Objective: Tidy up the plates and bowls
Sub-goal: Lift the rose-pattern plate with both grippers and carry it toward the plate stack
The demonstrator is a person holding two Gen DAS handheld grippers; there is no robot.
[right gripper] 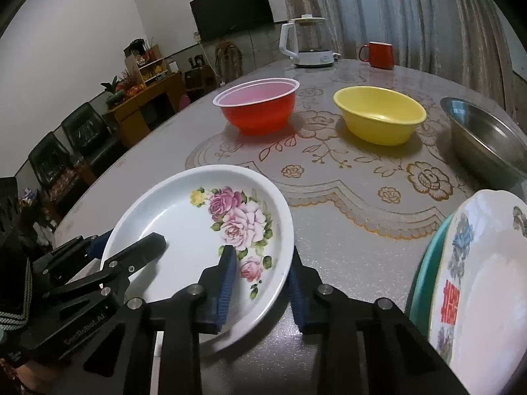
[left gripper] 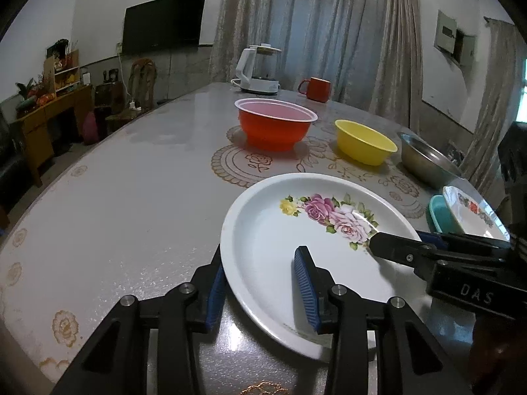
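Observation:
A white plate with pink roses [left gripper: 280, 247] [right gripper: 184, 210] lies near the table's front. My left gripper [left gripper: 260, 283] [right gripper: 128, 242] straddles its left rim, one blue pad outside the rim and the other pressing inside the plate. On the opposite rim my right gripper [right gripper: 262, 279] [left gripper: 400, 242] sits the same way, shut on the plate. Further back stand a red bowl [left gripper: 275, 128] [right gripper: 257, 108], a yellow bowl [left gripper: 364, 143] [right gripper: 378, 118] and a steel bowl [left gripper: 425, 161] [right gripper: 484, 141]. To the right, a white printed plate [left gripper: 474, 214] [right gripper: 477, 296] rests in a teal dish [left gripper: 438, 210] [right gripper: 425, 263].
At the table's far end stand a white kettle [left gripper: 258, 69] [right gripper: 308, 42] and a red mug [left gripper: 316, 89] [right gripper: 378, 54]. The table [left gripper: 131, 197] has bare surface to the left of the plate. Beyond its left edge are black chairs [right gripper: 85, 138] and a wooden cabinet [left gripper: 49, 115].

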